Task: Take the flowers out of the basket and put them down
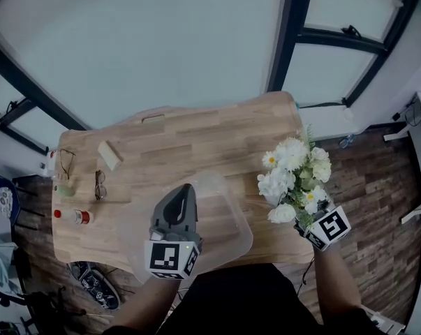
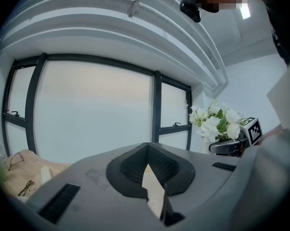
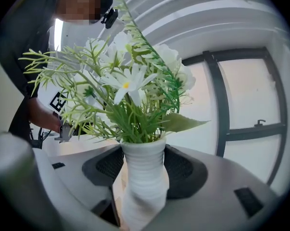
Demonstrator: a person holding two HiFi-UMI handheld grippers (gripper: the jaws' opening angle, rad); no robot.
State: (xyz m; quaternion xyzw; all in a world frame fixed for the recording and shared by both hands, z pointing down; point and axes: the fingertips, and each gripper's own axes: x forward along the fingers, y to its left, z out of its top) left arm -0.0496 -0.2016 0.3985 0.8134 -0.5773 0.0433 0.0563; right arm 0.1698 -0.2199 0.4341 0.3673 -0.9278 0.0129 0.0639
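A bunch of white flowers [image 1: 294, 176] with green sprigs stands in a small ribbed white vase [image 3: 142, 177]. My right gripper [image 1: 304, 220] is shut on the vase and holds it upright above the table's right front corner. Its pads press the vase on both sides in the right gripper view. A shallow translucent basket [image 1: 231, 230] lies at the front middle of the wooden table [image 1: 196, 142]. My left gripper [image 1: 181, 194] hovers over the basket's left part, shut, with nothing in it. The flowers [image 2: 217, 124] also show at the right of the left gripper view.
On the left side of the table lie two pairs of glasses [image 1: 100, 185], a pale wooden block [image 1: 109, 155] and a small red-capped bottle [image 1: 76, 216]. Shoes [image 1: 95, 285] lie on the floor by the front left corner. Dark window frames [image 1: 294, 33] stand behind the table.
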